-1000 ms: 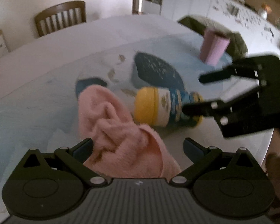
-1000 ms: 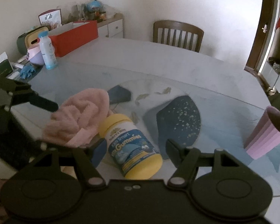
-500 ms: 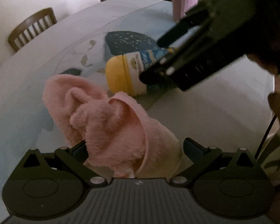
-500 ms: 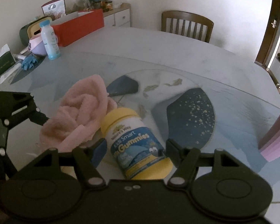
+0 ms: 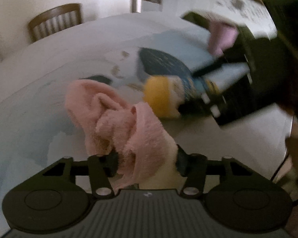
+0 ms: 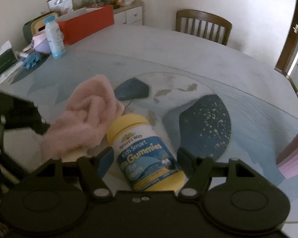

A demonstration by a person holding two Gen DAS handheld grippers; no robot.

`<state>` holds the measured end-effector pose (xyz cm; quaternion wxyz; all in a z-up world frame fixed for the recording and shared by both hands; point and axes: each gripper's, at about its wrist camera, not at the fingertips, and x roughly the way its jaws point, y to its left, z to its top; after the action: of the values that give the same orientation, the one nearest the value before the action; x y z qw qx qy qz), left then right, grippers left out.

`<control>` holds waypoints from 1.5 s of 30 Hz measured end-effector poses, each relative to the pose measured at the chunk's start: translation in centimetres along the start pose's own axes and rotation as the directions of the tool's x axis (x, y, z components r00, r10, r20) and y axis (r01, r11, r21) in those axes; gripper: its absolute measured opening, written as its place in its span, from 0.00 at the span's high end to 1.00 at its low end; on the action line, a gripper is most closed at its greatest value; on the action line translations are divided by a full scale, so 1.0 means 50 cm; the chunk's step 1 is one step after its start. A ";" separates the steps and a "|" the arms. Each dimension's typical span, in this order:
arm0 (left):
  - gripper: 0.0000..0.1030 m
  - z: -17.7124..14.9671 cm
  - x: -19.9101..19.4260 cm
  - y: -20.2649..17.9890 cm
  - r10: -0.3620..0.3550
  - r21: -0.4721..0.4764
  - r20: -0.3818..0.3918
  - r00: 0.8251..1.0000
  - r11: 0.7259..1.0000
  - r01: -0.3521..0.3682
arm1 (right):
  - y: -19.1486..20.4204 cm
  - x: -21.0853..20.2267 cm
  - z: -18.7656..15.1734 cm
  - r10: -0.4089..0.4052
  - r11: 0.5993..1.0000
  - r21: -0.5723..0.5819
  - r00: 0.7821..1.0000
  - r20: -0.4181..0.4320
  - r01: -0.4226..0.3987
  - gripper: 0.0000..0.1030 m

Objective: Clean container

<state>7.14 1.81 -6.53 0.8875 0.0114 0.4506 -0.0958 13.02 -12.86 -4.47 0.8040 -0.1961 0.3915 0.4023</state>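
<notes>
Now that your left hand-held gripper (image 5: 147, 159) has pinched in on the pink towel (image 5: 117, 123), where half a second ago its fingers stood wide around the cloth, you have the wiping tool in hand. The towel bunches between the narrowed fingers and trails forward onto the table (image 5: 39, 79), its far fold lying just beside the yellow cap of the gummies bottle (image 6: 147, 152).

Your right hand-held gripper (image 6: 144, 158) has not closed: in its own view the fingers stand wide on either side of the bottle, with a gap visible on the left and the right finger close to the label. The bottle lies on its side on the table, cap pointing away from you, base toward the gripper's body. From the left wrist view that gripper is blurred, so contact there cannot be read.

For the task, this means half of the setup is done. The cloth is secured, but the container is only straddled, not held. You probably need to close the right fingers on the bottle's body before you bring the towel against it, or it may roll under the wipe.
</notes>
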 end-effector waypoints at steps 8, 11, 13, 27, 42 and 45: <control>0.58 0.082 -0.046 0.024 -0.106 -0.082 0.089 0.990 0.990 0.113 | 0.027 0.017 -0.002 -0.014 0.985 -0.171 1.000 -0.025 0.009 0.33; 0.58 0.112 -0.044 -0.012 -0.149 -0.050 0.086 0.985 0.987 0.153 | 0.037 0.020 -0.005 -0.018 0.975 -0.222 0.999 -0.037 0.010 0.34; 0.58 0.129 -0.026 -0.037 -0.162 -0.015 0.074 0.984 0.986 0.164 | 0.038 0.020 -0.005 -0.013 0.973 -0.229 0.999 -0.033 0.005 0.37; 0.58 0.155 0.007 -0.039 -0.107 0.001 0.072 0.992 0.994 0.107 | 0.013 0.024 0.001 0.012 0.981 -0.192 1.000 -0.021 -0.016 0.39; 0.61 0.135 -0.028 0.091 -0.072 -0.260 0.098 0.993 0.961 0.095 | 0.007 0.027 -0.006 0.028 0.982 -0.188 0.999 -0.030 -0.033 0.39; 0.61 0.138 -0.040 0.057 -0.126 -0.200 0.100 0.987 0.969 0.144 | 0.007 0.025 -0.006 0.041 0.982 -0.181 0.999 -0.036 -0.047 0.39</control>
<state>12.03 4.18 -1.01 0.8938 -0.1157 0.4192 -0.1093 13.03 -12.22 -5.67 0.7673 -0.2663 0.3702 0.4510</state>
